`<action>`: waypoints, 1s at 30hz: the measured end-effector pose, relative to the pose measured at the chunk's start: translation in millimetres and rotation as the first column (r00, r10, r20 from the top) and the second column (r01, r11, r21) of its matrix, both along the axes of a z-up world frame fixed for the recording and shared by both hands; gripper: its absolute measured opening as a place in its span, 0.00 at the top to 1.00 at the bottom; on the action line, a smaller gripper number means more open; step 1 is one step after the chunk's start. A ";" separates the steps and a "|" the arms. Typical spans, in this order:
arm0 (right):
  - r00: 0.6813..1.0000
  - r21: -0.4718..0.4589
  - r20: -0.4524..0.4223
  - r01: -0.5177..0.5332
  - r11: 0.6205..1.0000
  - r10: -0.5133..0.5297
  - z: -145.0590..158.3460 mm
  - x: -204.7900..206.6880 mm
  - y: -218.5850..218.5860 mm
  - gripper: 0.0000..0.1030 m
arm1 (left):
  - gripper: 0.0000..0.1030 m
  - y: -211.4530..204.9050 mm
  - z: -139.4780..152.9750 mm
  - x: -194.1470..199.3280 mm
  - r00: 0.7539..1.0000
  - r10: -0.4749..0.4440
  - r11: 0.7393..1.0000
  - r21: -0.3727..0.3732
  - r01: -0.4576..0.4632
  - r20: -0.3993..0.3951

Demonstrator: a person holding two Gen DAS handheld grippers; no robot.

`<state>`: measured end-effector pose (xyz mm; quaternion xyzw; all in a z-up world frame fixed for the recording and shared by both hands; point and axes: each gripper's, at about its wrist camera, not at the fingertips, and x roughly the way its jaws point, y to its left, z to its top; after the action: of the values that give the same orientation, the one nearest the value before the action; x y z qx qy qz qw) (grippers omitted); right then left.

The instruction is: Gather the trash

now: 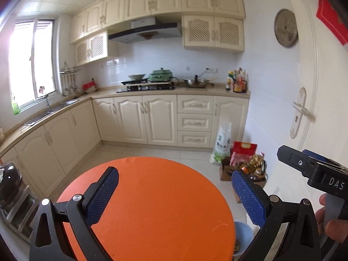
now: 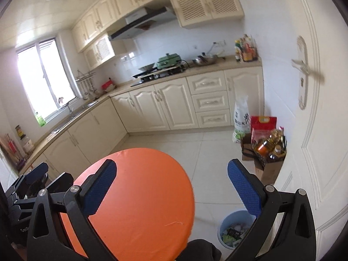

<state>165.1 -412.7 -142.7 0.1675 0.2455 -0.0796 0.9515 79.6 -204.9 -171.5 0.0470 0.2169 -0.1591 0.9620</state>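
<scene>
Daylight floods in through the window [image 1: 32,61], which is blown out to near white in both views and casts a hazy glare over the wall beside it. The rest of the kitchen is evenly bright, with soft, faint shadows. Fisheye distortion bends the upper cabinets [image 1: 165,0] and the door [image 2: 315,87] into curves, and dark vignetting fills the corners. The door handle [image 2: 304,67] is smeared by blur in the right wrist view, and fine detail is soft throughout.
</scene>
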 end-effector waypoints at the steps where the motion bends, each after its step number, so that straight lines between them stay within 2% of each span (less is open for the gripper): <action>1: 0.999 -0.019 0.017 -0.027 0.999 0.027 8.3 0.4 17.9 0.00 | 0.01 17.2 3.0 -11.8 1.000 0.024 1.000 -0.005 -0.024 0.013; 8: 0.983 -0.119 0.091 -0.149 0.982 0.160 48.5 -6.3 113.4 0.00 | 0.01 100.6 9.2 -102.6 0.979 0.178 0.984 -0.036 -0.175 0.098; 13: 0.967 -0.189 0.131 -0.192 0.963 0.219 65.4 -18.9 165.2 0.00 | 0.01 111.5 0.9 -163.2 0.961 0.247 0.969 -0.045 -0.243 0.128; 19: 0.962 -0.233 0.153 -0.189 0.954 0.228 76.2 -40.7 194.5 0.00 | 0.01 99.4 -2.0 -222.5 0.939 0.304 0.953 -0.056 -0.299 0.163; 24: 0.960 -0.251 0.163 -0.182 0.951 0.227 80.3 -54.1 200.0 0.00 | 0.01 105.9 -7.7 -263.2 0.927 0.336 0.942 -0.080 -0.327 0.166; 30: 0.964 -0.256 0.141 -0.186 0.949 0.227 75.0 -60.0 202.5 0.00 | 0.01 117.4 0.7 -284.4 0.922 0.349 0.936 -0.098 -0.337 0.167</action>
<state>105.1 -210.2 -67.7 0.0307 0.1689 0.0058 0.9851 -204.8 -87.6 -170.8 -0.0100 0.1273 0.0096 0.9918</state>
